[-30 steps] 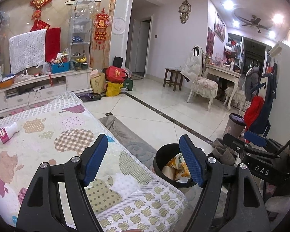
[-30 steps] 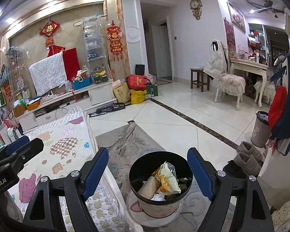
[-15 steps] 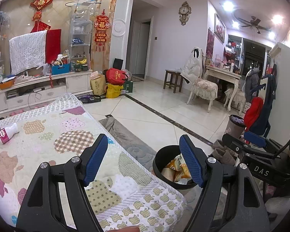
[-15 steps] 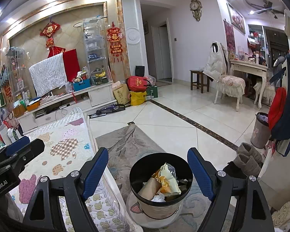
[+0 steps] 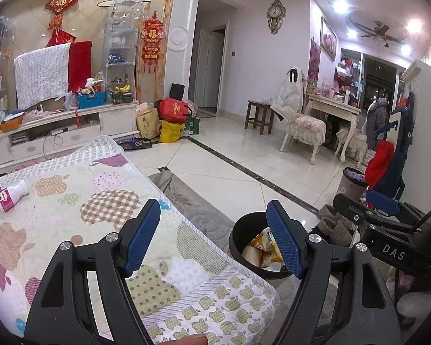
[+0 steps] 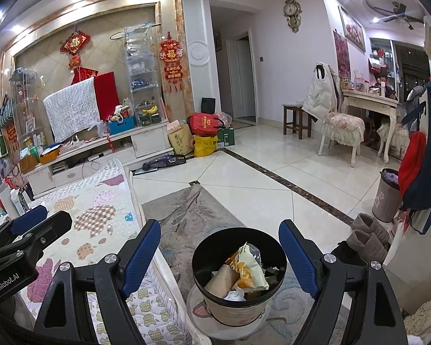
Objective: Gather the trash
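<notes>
black trash bin (image 6: 238,281) sits between the open right hand-held gripper (image 6: 219,256) fingers

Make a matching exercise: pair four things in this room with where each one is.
Things:
1. small bottle
2. trash bin
3. white puffer jacket
4. bananas

Places:
A. on the TV cabinet
B. draped over a chair back
C. lying on the patterned quilt
D. on the floor beside the quilt-covered surface, between the right gripper's open fingers in its view

Pairs: 1-C, 2-D, 3-B, 4-A
</notes>
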